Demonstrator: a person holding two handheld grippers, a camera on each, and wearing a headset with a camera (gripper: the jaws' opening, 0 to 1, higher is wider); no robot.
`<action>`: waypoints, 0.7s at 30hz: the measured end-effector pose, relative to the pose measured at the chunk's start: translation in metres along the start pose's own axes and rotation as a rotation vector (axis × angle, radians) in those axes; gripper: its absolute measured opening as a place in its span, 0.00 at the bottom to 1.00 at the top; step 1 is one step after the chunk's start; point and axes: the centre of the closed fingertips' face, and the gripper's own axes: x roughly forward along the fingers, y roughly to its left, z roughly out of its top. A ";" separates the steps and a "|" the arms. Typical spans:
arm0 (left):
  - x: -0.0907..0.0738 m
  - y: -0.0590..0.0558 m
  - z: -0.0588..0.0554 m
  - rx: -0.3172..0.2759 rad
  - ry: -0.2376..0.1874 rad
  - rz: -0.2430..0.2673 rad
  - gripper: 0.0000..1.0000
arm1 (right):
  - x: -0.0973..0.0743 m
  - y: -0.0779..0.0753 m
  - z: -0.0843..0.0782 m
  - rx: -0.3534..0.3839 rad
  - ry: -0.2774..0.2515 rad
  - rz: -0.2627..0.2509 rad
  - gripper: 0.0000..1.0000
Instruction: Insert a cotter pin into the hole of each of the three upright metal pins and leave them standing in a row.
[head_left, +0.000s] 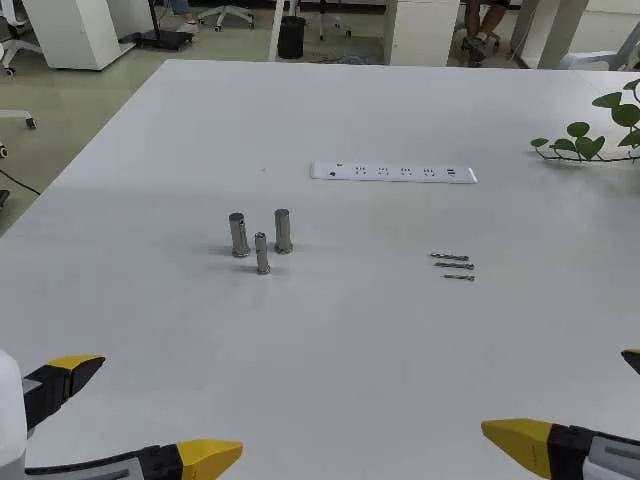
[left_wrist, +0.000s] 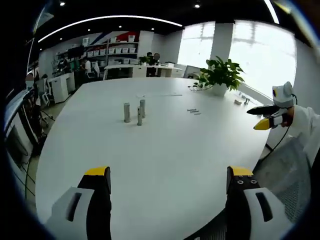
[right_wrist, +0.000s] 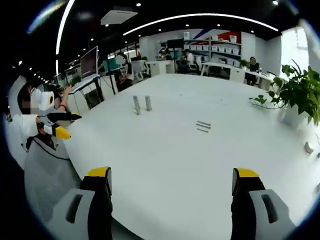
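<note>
Landmark is the power strip, lying flat on the white table.

Three metal pins stand upright on the near side of the strip, off its left end. They sit in a tight triangle, two at the back and a shorter one in front, close together but not touching. No cotter pin can be seen in any of them at this size.

Three cotter pins lie flat on the table on the near side of the strip, below its right end. They are parallel, one just behind the other, and well apart from the metal pins.

Left gripper is well on the near side of the strip, low at the table's near edge and left of the metal pins. Its jaws are spread wide with nothing between them.

Right gripper is also well on the near side of the strip, out past its right end. Its jaws are wide apart too and hold nothing. Both yellow tips hover over bare table, clear of every part.

A leafy plant trails on the table beyond the strip's right end, at the far right edge.
</note>
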 end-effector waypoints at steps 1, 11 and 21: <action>0.000 0.000 0.000 -0.001 0.000 -0.002 0.93 | 0.000 0.001 0.000 0.002 0.002 0.000 0.97; 0.000 0.000 -0.003 -0.017 0.008 0.003 0.97 | 0.002 0.004 0.005 -0.004 0.001 0.008 0.98; 0.001 -0.009 0.000 -0.002 -0.004 -0.031 0.99 | -0.002 0.000 -0.001 0.005 0.017 0.006 0.98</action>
